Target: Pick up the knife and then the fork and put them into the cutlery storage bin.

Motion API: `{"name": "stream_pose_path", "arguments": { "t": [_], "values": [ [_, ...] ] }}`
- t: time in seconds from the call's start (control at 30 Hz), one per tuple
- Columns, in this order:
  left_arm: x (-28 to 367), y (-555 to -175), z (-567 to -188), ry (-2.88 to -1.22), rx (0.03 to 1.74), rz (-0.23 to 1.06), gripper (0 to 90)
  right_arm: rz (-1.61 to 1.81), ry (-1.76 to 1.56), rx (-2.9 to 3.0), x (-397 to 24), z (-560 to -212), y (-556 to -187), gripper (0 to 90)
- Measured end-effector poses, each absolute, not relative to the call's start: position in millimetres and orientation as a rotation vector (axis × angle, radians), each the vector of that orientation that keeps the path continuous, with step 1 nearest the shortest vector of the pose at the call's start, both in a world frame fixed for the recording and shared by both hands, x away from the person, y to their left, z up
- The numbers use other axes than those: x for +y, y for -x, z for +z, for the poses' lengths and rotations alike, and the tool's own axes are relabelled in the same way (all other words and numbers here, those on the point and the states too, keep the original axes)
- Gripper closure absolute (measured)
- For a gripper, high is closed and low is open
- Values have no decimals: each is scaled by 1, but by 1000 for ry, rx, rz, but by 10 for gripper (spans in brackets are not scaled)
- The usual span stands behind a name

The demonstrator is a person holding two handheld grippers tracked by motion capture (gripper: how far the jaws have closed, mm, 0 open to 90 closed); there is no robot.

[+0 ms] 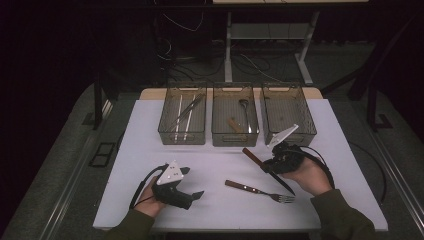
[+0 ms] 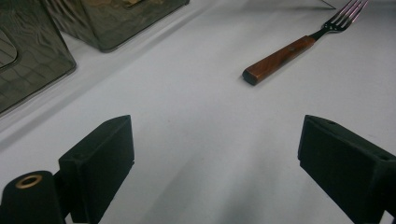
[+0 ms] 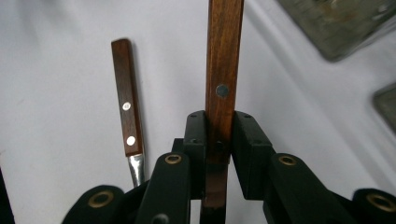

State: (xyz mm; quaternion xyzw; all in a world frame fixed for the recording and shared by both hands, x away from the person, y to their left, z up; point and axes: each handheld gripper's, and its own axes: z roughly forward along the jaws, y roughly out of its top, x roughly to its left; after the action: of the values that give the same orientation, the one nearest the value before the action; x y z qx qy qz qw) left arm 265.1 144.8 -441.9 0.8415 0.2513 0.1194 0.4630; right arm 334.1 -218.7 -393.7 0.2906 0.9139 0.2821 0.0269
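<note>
**Two utensils left to sort**

High view: right claw (image 1: 276,159) grips the knife (image 1: 256,159) near the right bin (image 1: 288,116); fork (image 1: 259,191) lies on the tabletop (image 1: 150,150).

Left gripper view: left claw (image 2: 215,154) gapes, holding nothing.

Right gripper view: pads clamp the knife's wooden handle.

On the table (image 1: 150,130), three bins are sitting in a row at twelve o'clock: left bin (image 1: 182,120), middle bin (image 1: 235,120), right bin (image 1: 288,114). The fork (image 1: 259,191) is lying at six o'clock. The knife (image 1: 267,170) is lying toward four o'clock, just beside the fork.
</note>
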Motion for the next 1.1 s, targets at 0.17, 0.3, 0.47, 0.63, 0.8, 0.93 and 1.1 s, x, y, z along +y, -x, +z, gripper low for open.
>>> {"name": "stream_pose_path", "arguments": {
  "t": [0.17, 0.3, 0.47, 0.63, 0.8, 0.93, 1.1],
  "values": [
    [145, -265, -442, -2069, 617, 294, 92, 955, -924, 2764, -228, -389, -335, 766],
    [145, -265, -442, -2069, 616, 295, 92, 1034, -964, 2710, -238, -385, -337, 766],
    [145, -265, -442, -2070, 615, 295, 92, 1116, -1013, 2639, -249, -380, -338, 768],
    [145, -265, -442, -2069, 618, 295, 92, 1161, -1043, 2579, -257, -376, -338, 769],
    [145, -265, -442, -2069, 617, 295, 92, 1195, -1059, 2543, -262, -373, -338, 770],
    [145, -265, -442, -2069, 618, 295, 92, 1229, -1075, 2518, -266, -369, -338, 770],
    [145, -265, -442, -2069, 618, 295, 92, 1258, -1083, 2484, -271, -365, -339, 770]
  ]
}}
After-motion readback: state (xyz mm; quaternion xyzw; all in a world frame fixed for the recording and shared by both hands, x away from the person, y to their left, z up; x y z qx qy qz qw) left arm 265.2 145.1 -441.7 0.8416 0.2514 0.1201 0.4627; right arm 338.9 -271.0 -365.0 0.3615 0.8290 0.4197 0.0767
